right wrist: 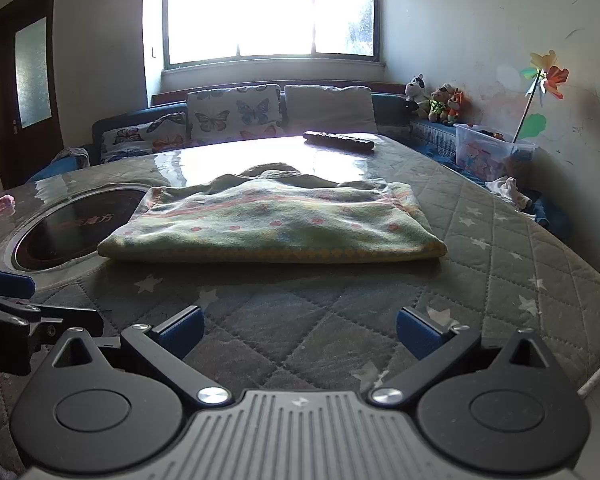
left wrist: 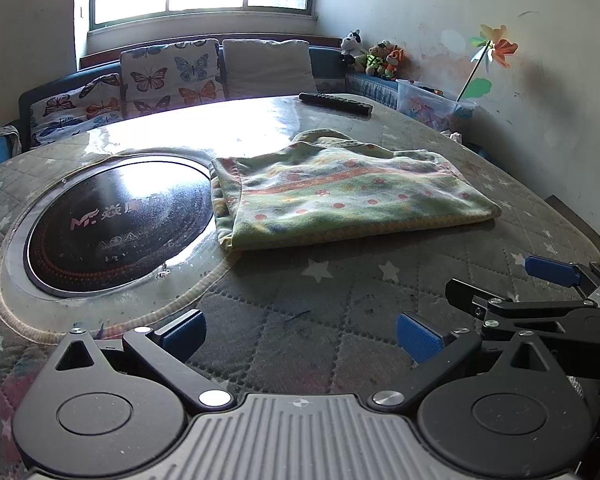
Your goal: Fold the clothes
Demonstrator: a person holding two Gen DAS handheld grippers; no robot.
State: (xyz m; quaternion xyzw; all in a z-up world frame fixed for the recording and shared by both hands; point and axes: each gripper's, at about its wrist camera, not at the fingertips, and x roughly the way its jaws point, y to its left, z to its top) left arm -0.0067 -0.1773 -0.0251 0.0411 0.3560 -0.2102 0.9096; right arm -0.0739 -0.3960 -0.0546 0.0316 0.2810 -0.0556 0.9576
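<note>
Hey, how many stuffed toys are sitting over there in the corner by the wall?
3, in a row in the far right corner: a black-and-white one on the left, a brown one wearing green in the middle, an orange one on the right. Others may be hidden behind them.

The garment (left wrist: 340, 190) is a soft green knit piece with orange and pink bands and red dots. It lies folded into a flat, roughly rectangular bundle on the quilted table cover (left wrist: 300, 300), its left edge overlapping the rim of the round black cooktop (left wrist: 116, 220). A yellowish hem runs along its near edge.
</note>
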